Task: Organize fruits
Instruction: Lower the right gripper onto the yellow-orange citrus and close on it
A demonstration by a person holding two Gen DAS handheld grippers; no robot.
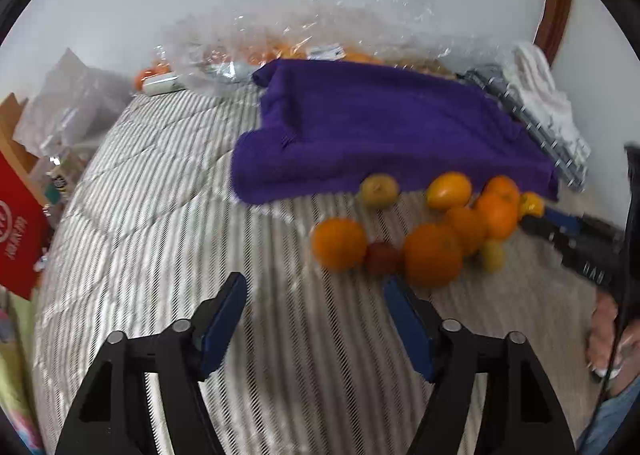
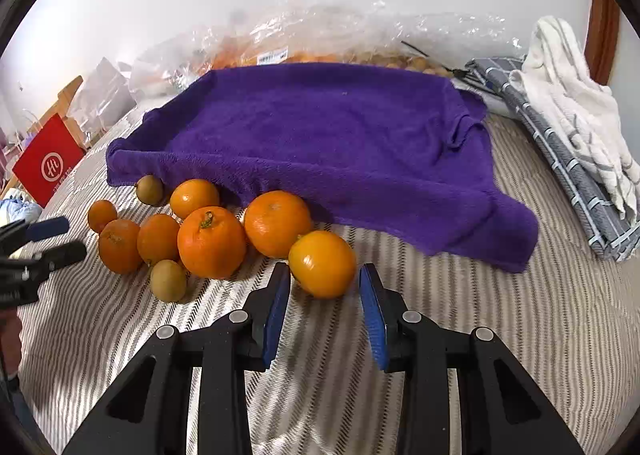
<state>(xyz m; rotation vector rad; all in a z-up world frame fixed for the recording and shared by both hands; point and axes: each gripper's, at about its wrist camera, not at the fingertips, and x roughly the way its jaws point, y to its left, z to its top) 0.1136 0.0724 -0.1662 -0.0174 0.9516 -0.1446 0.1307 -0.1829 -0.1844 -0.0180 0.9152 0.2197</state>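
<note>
**Right jaws closing on end fruit; roll-off risk**

While the right gripper (image 2: 325, 275) brackets the nearest orange fruit (image 2: 322, 264) on the striped bed cover (image 2: 500, 335), its jaws are not visibly pressing it. The left gripper (image 1: 314, 287) stands released, empty, just short of the fruit cluster (image 2: 208, 239). Beyond lies the purple towel (image 2: 320, 135). Risk: an off-centre pinch squirts the round fruit across the soft cover.

Between the blue-padded black jaws of the right gripper (image 2: 324, 287) sat a glossy orange fruit (image 2: 322, 264), with more orange citrus (image 2: 211, 242) and a brownish-green fruit (image 2: 168, 280) to their left. Beyond the jaws lay a purple towel (image 2: 320, 143) on a grey-and-white striped cover (image 2: 500, 335). Far left stood a red box (image 2: 48, 165).
</note>
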